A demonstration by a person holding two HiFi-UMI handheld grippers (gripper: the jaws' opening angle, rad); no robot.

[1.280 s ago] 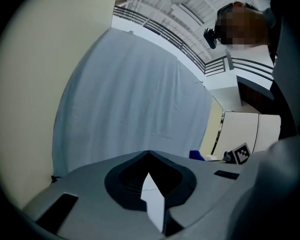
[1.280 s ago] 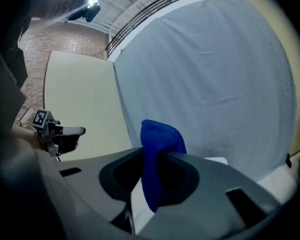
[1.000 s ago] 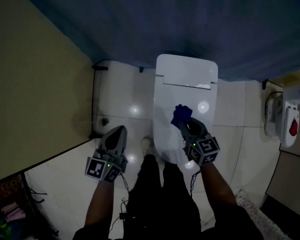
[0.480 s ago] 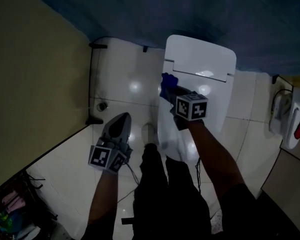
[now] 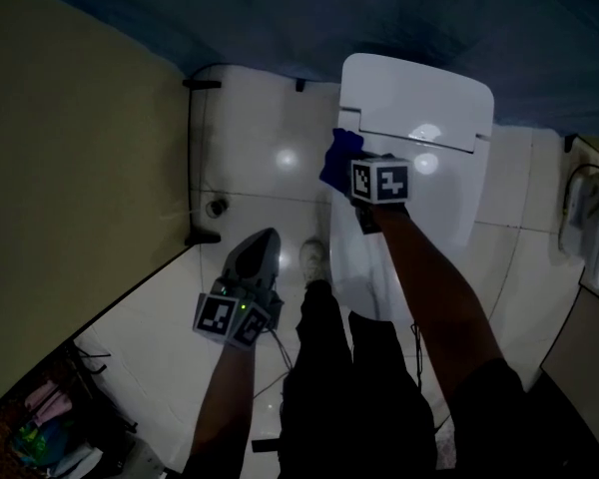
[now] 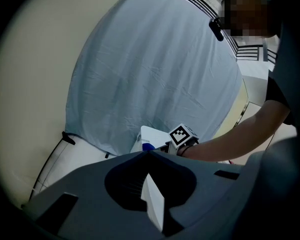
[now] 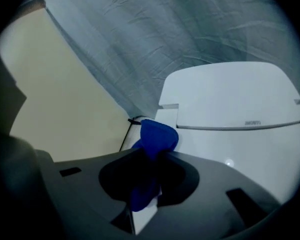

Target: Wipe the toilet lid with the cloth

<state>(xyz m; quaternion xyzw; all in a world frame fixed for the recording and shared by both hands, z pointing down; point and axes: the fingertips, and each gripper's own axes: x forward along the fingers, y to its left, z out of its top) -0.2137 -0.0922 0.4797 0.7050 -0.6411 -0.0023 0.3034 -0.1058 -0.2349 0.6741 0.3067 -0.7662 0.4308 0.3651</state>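
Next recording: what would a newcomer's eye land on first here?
The bright blue cloth, clamped in the right tongs, stands out at the left edge of the white toilet lid near its hinge. The left tongs hang shut and empty above the glossy tiled floor beside the toilet.

Dark trousers (image 5: pixel 351 387), dark short sleeve (image 6: pixel 279 91), pale shoe (image 5: pixel 314 258); grey left claw (image 6: pixel 150 152) and right claw (image 7: pixel 152 156) each bear a black-and-white marker cube (image 5: pixel 379 180).

Pretty dim in here. Glossy white tile floor (image 5: pixel 160 327) with a light glint (image 5: pixel 287 158) bouncing off it, small round drain (image 5: pixel 217 208) near the beige wall (image 5: pixel 70 138) on the left. Wrinkled blue-grey sheet (image 6: pixel 155 69) hung across the back. Colourful clutter (image 5: pixel 35 432) down in the corner.
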